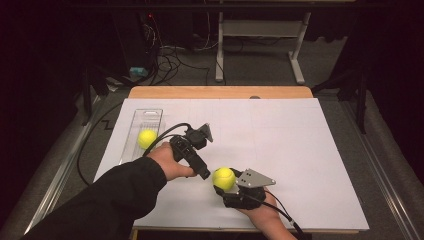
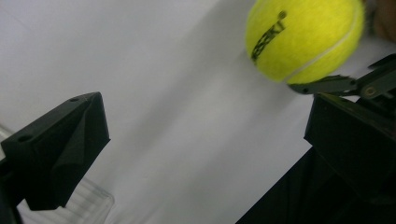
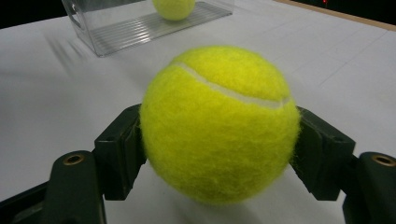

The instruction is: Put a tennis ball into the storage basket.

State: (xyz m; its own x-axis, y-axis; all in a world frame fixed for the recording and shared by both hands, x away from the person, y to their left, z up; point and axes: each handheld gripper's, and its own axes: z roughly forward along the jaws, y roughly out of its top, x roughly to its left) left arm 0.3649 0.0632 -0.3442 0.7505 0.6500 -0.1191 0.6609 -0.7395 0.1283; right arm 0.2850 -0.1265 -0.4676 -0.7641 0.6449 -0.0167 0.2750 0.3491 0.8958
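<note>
Right claw (image 1: 226, 186) is closed on a tennis ball (image 1: 223, 177), jaws pressing its two sides, held near the front of the white tabletop (image 1: 300, 150). Left claw (image 1: 199, 134) stands wide open and empty, just left of the held ball. The clear tray (image 1: 150, 116), holding a second ball (image 1: 147, 138), lies far-left of the right claw; the left claw is nearer to it.

A black printed mark stood on the tennis ball (image 2: 304, 38) in the left gripper view, but its letters were too blurred to be read.
</note>
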